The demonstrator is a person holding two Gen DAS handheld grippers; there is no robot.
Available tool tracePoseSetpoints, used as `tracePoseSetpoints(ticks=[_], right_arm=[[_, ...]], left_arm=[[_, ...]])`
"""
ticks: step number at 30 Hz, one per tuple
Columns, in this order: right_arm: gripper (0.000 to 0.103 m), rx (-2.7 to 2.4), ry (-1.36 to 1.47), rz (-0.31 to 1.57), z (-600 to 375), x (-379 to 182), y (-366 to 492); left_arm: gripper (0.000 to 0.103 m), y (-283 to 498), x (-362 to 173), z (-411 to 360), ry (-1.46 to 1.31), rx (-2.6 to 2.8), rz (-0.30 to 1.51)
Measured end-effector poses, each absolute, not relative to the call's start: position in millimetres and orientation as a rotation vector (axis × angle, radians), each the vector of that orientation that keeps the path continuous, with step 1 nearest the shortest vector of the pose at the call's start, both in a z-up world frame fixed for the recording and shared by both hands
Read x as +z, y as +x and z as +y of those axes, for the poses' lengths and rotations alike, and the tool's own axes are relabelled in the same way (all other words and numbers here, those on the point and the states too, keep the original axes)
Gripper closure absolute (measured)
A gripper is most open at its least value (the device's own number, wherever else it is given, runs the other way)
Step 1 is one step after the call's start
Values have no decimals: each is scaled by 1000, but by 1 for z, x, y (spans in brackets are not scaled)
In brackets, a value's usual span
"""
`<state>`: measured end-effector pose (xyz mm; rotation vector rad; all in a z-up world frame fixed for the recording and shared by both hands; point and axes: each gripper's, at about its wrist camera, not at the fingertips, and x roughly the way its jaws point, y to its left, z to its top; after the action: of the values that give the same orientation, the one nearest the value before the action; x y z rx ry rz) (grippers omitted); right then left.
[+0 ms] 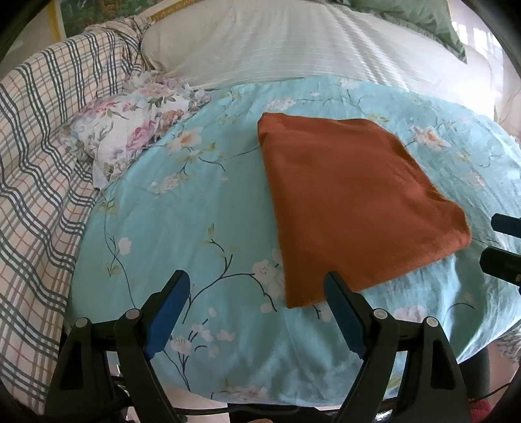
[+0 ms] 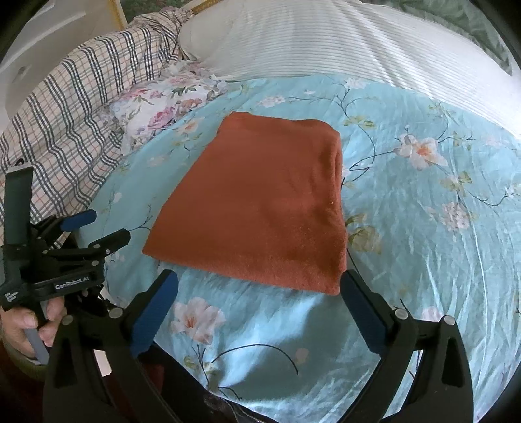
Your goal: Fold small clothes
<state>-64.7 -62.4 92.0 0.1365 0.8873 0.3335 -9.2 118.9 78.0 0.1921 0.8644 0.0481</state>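
A rust-orange cloth (image 1: pixel 351 195) (image 2: pixel 260 201) lies folded into a flat rectangle on the light blue floral sheet (image 1: pixel 195 211) (image 2: pixel 423 227). My left gripper (image 1: pixel 257 279) is open at the cloth's near left corner, and its right finger (image 1: pixel 338 299) overlaps that corner in the view. Nothing sits between its pads. In the right wrist view the left gripper (image 2: pixel 104 226) shows at the left, held by a hand (image 2: pixel 26 325). My right gripper (image 2: pixel 259 276) stands open just in front of the cloth's near edge, its right finger (image 2: pixel 355 293) beside the near right corner. Its tips (image 1: pixel 501 240) show at the left wrist view's right edge.
A plaid blanket (image 1: pixel 49 162) (image 2: pixel 81 114) is bunched along the left. A floral pillow (image 1: pixel 130 130) (image 2: pixel 162 104) lies beside it. A white striped pillow (image 1: pixel 276 42) (image 2: pixel 325 42) fills the far side, with a green cushion (image 1: pixel 423 19) behind it. The bed's edge is near me.
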Motion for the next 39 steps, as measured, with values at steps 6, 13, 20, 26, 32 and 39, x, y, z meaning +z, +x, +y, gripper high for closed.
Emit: tracePoseSetpoints(ticks=[6,13,20,26,32,39], right_arm=[[3,337,139,889,-64,92,-67],[3,349,130,890,-59,92,-70],[3,354,131,890,-59,92,-70],[3,356,131,882,-62,93,-68],[3,352,132,874,-65,94,-67],[3,352,133,877,-66,93,-68]], left_arm=[[18,-11,79,118,183,38,865],[18,-21,81,108,180,38,862],[18,-24,81,106,171,41,864],[18,-24,82,107,163,34,862],[18,-24,83,108,156,28,863],[18,-25,86,107,148,26,860]])
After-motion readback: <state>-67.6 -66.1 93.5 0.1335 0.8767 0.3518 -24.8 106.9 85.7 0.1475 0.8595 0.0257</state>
